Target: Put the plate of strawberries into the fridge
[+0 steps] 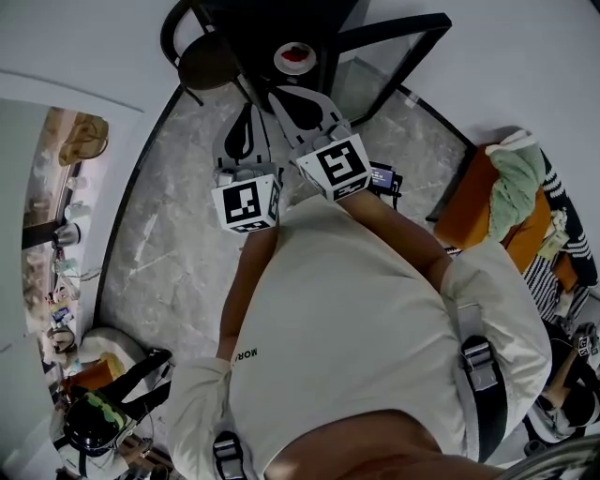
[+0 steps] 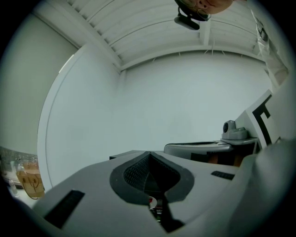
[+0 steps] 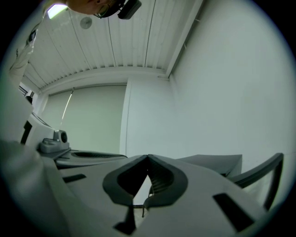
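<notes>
A small white plate of red strawberries [image 1: 294, 56] rests on a dark table [image 1: 272, 23] at the top of the head view. Both grippers are held out toward it, short of the plate. The left gripper [image 1: 247, 111] is shut, its fingertips meeting with nothing held. The right gripper [image 1: 279, 94] is shut too and empty, its tips just below the plate. In the left gripper view the shut jaws [image 2: 148, 153] point up at a white wall; a speck of red and white shows through their gap. The right gripper view has shut jaws [image 3: 148, 157] against wall and ceiling.
A black round chair [image 1: 208, 58] stands left of the plate. A glass-topped black frame [image 1: 398, 56] lies to its right. An orange seat with a green cloth [image 1: 511, 187] is at the right. Shelves with jars [image 1: 61, 234] and a bag [image 1: 94, 422] line the left.
</notes>
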Demonstrator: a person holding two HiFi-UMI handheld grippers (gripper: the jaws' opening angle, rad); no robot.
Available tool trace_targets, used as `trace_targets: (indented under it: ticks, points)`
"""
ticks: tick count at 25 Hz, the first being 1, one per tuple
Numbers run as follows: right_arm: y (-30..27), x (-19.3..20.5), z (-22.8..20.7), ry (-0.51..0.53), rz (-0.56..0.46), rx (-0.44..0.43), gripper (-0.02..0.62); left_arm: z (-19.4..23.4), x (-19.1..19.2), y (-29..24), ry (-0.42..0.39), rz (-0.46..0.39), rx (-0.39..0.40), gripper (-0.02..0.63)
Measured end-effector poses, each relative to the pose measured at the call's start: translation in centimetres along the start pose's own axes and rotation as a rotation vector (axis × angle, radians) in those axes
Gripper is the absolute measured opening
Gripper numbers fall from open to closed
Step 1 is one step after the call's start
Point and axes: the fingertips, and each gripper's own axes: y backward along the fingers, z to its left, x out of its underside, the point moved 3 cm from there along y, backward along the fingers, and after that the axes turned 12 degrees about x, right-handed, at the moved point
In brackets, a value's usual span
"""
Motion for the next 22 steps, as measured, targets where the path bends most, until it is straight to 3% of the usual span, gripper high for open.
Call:
trace_targets:
  ticks: [22]
  points:
    - [0.1,1.3,0.0,-0.001,0.015,-0.001,0.012,0.1,1.8,0.4,0.032,0.029,-0.006,0.000]
